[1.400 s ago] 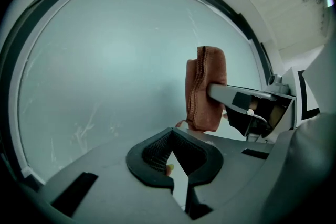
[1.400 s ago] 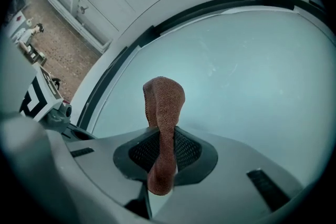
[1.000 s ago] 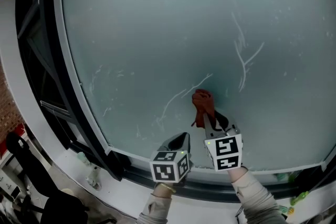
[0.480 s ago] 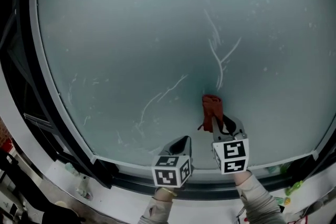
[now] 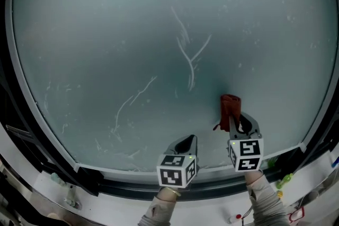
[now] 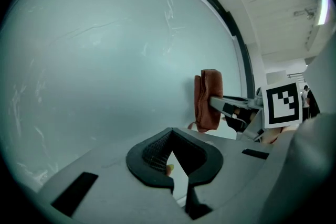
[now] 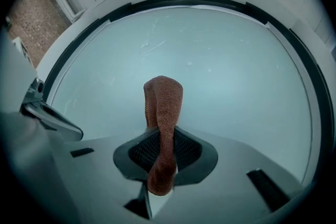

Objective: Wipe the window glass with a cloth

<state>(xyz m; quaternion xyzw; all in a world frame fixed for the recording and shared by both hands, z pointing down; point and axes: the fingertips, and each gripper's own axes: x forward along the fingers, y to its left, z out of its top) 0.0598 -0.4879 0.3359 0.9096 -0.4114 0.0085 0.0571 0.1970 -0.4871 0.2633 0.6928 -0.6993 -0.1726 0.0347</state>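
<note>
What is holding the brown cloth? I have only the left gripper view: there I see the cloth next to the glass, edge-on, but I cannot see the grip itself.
Observer: The right gripper view shows it. The right gripper is shut on the cloth, which passes between the jaws as a folded strip and stands out beyond them toward the glass.
Operator: Thank you. Where is the nearest mark on the pane, counted from the cloth?
Observer: In the head view a forked white streak lies above the cloth and to its left, apart from it. The cloth sits low on the pane, toward the right.
</note>
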